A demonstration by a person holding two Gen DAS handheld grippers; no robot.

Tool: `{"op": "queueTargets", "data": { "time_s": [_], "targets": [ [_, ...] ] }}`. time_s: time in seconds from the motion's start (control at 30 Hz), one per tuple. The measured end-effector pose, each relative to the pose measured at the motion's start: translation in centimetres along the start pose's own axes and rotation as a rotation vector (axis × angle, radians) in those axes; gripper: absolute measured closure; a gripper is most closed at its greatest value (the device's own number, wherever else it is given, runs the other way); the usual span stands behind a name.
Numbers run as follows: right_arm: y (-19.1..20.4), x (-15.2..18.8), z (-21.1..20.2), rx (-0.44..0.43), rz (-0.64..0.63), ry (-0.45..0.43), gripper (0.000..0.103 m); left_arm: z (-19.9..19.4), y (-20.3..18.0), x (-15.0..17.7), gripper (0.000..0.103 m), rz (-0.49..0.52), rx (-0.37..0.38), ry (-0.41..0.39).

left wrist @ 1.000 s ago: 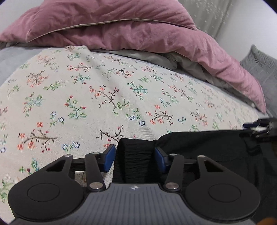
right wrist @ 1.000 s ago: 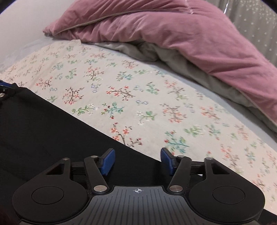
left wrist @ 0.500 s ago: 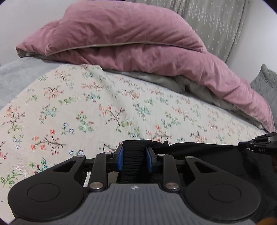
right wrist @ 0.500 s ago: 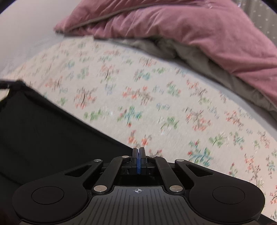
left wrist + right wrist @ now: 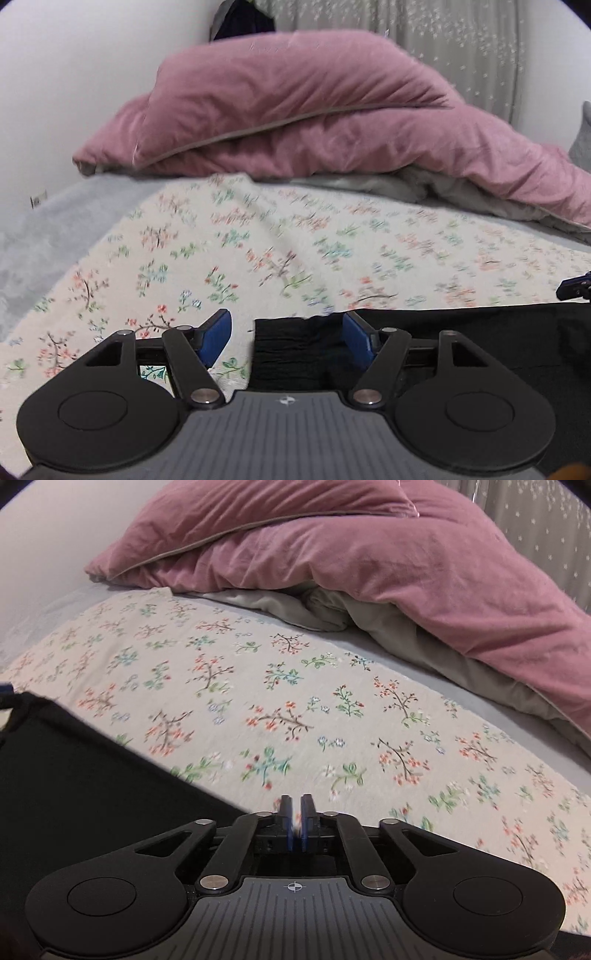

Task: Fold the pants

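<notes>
The black pants (image 5: 461,332) lie flat on the floral sheet (image 5: 258,240). Their gathered waistband end (image 5: 291,350) sits between the blue pads of my left gripper (image 5: 286,334). That gripper's jaws are opening wide and the pads (image 5: 218,336) do not press the cloth. In the right wrist view the pants (image 5: 92,782) fill the lower left, and their edge runs up to my right gripper (image 5: 296,812). Its jaws are opening, with only a narrow gap and nothing seen between them. The other gripper's tip (image 5: 574,288) shows at the right edge of the left wrist view.
A heaped pink duvet (image 5: 369,554) with grey lining lies across the back of the bed. A grey sheet (image 5: 44,236) borders the floral one at the left. A white wall and a grey dotted curtain (image 5: 461,48) stand behind.
My left gripper closed on the waistband, then spread wide again while lifting and tilting up. My right gripper snapped shut, then parted a little.
</notes>
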State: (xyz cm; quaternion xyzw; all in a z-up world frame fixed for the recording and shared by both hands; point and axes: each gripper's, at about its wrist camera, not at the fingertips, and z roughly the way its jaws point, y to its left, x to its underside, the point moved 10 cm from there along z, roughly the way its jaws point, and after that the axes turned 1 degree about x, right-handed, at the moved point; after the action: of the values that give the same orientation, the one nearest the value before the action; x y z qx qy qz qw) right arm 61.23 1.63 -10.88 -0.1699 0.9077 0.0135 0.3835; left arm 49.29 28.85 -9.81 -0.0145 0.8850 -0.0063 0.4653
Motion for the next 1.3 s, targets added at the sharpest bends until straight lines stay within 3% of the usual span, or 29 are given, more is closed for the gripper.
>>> {"op": "queueTargets", "data": {
  "time_s": [0.2, 0.33, 0.43, 0.57, 0.73, 0.83, 1.03, 1.13, 1.3],
  "targets": [
    [-1.2, 2.9, -6.0, 0.004, 0.042, -0.029, 0.056, -5.3, -3.3, 0.7, 0.011, -0.008, 0.034, 0.002],
    [-2.2, 4.8, -10.1, 0.024, 0.044, -0.041, 0.048, -7.9, -5.0, 2.2, 0.009, -0.088, 0.061, 0.038],
    [-2.8, 6.3, -13.1, 0.041, 0.048, -0.051, 0.035, -9.4, -6.4, 3.4, 0.007, -0.106, 0.045, 0.061],
    [-2.6, 9.3, -16.8, 0.055, 0.041, -0.053, 0.034, -11.7, -9.0, 6.0, 0.007, -0.131, 0.104, 0.087],
    [-0.1, 16.3, -20.5, 0.029, 0.055, -0.017, 0.031, -14.8, -13.6, 11.3, 0.007, -0.050, 0.175, 0.143],
    [2.2, 20.6, -21.9, 0.005, 0.061, -0.011, 0.031, -16.6, -17.1, 14.3, 0.007, 0.044, 0.234, 0.153],
    [8.4, 28.3, -22.5, -0.002, -0.051, 0.023, 0.031, -19.3, -23.7, 20.7, 0.007, 0.285, 0.353, 0.180],
    [8.6, 31.1, -23.2, 0.013, -0.041, 0.014, 0.031, -19.4, -24.4, 23.9, 0.007, 0.352, 0.346, 0.244],
    [5.9, 34.6, -26.2, 0.013, 0.039, 0.050, 0.031, -21.0, -23.5, 25.3, 0.007, 0.319, 0.401, 0.287]
  ]
}}
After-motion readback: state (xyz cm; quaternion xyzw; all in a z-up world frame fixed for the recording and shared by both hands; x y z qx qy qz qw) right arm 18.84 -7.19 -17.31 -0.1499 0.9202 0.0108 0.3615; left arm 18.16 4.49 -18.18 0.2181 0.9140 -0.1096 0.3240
